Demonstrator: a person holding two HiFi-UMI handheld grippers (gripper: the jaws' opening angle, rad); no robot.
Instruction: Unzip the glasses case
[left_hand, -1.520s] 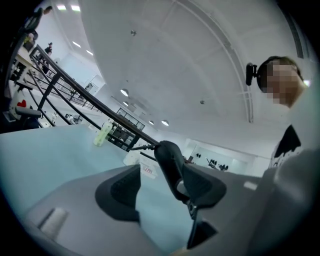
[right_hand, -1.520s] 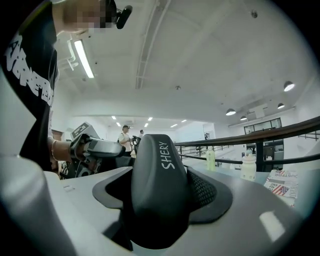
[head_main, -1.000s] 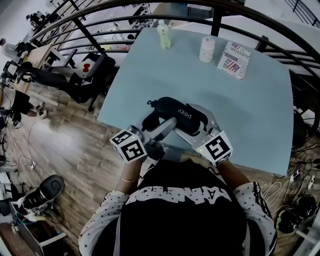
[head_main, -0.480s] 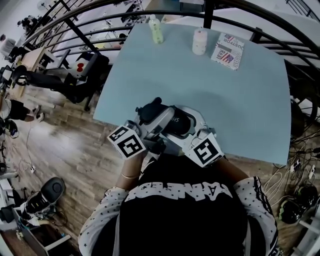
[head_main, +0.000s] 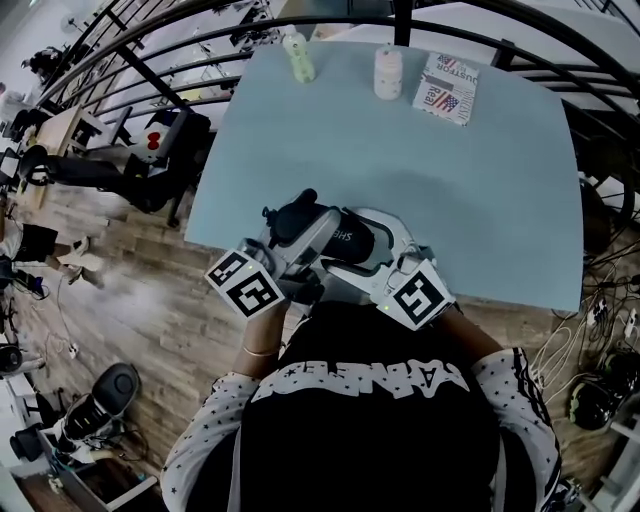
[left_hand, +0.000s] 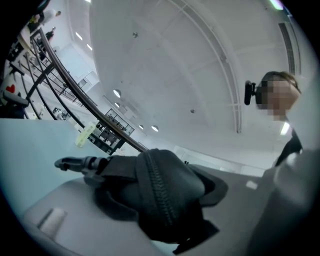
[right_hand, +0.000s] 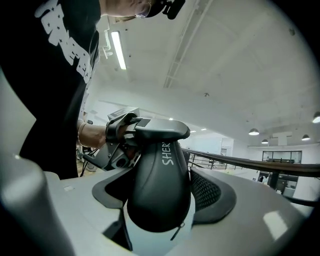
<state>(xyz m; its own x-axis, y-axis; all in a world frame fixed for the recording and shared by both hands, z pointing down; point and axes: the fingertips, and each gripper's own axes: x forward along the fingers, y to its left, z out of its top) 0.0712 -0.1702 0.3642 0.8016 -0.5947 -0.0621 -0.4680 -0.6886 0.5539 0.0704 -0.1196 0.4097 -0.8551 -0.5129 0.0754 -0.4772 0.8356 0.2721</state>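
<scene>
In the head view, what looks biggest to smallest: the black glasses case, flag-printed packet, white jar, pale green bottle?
1. glasses case, though nearest the camera.
2. flag-printed packet.
3. white jar and pale green bottle: too alike to rank.

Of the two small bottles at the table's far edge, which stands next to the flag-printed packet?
The white bottle, just left of the packet; the pale green bottle stands farther off to the left.

Matt black fabric glasses case (right_hand: 160, 190), smooth table (head_main: 480, 170)
</scene>
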